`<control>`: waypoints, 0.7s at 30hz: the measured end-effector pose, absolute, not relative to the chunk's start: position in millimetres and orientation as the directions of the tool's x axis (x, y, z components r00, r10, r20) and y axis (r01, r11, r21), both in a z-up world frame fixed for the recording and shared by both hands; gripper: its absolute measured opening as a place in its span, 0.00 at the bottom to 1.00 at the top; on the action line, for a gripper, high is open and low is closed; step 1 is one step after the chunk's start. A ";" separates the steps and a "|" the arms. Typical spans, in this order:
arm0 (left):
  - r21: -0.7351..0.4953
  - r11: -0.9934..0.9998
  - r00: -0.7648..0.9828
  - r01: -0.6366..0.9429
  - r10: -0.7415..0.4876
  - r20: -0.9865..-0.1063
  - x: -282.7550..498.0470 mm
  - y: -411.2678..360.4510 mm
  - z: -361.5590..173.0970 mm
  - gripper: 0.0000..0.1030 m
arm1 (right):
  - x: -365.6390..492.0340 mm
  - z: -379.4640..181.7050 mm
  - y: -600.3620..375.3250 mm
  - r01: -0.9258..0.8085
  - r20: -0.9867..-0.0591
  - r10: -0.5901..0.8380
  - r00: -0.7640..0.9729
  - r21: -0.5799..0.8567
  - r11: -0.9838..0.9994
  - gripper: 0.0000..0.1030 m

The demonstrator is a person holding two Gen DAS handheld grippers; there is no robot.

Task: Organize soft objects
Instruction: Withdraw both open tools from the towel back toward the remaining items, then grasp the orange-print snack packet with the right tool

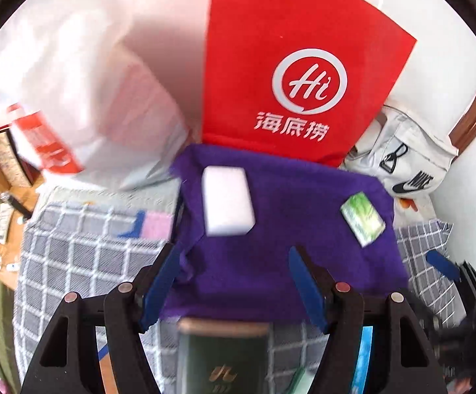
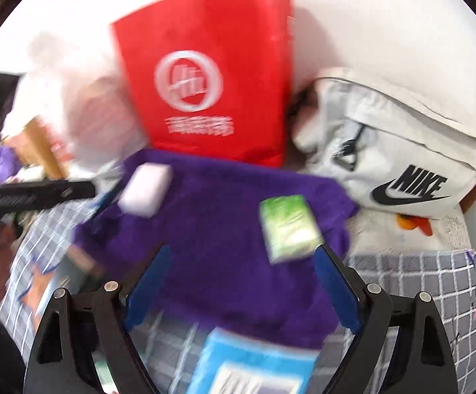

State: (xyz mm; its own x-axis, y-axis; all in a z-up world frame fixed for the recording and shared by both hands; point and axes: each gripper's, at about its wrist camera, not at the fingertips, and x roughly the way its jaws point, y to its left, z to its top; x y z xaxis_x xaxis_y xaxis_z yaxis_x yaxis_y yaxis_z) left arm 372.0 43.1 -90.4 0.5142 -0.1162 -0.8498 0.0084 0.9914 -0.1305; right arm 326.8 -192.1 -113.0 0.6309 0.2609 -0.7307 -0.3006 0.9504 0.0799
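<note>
The left gripper (image 1: 234, 262) and right gripper (image 2: 241, 262) both hover with blue jaws spread wide and empty over a purple cloth (image 1: 270, 262) bearing, left to right, a white foam block (image 1: 228, 200) and a green tissue packet (image 1: 362, 218), on a grey checked bedsheet (image 1: 83, 249) before a red paper bag (image 1: 303, 65).

A matt, fuzzy purple cloth (image 1: 270, 262) carries a smooth white foam block (image 1: 227, 200) and glossy green packet (image 1: 362, 218).

Beyond my jaws I see a red Haidilao bag (image 1: 303, 65) standing upright, a white Nike bag (image 2: 402, 151) right of it, and a checked sheet (image 1: 83, 246) spread beneath everything.
</note>
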 end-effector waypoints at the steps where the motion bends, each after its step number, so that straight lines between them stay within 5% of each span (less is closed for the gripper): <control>1: -0.127 0.992 0.520 0.005 -0.111 -0.847 362.4 47.3 -88.5 0.66 | 315.5 -113.7 -185.2 -0.327 -0.725 0.288 0.625 0.091 0.940 0.87; 13: -0.164 0.985 0.532 -0.047 -0.115 -0.839 268.0 87.3 -100.3 0.66 | 208.7 -135.8 -145.5 -0.449 -0.740 0.449 0.500 0.221 0.866 0.87; 21: -0.213 0.976 0.528 -0.037 -0.162 -0.834 221.4 98.2 -119.5 0.66 | 184.4 -159.7 -113.6 -0.548 -0.783 0.445 0.435 0.162 0.820 0.82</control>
State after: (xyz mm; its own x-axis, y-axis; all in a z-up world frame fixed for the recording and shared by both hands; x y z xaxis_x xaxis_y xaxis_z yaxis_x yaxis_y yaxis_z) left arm 221.4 98.2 -119.5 0.5280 -0.1621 -0.8337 -0.0369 0.9763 -0.2132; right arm 184.4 -113.6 -159.7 0.4345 0.4453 -0.7829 -0.5483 0.8204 0.1623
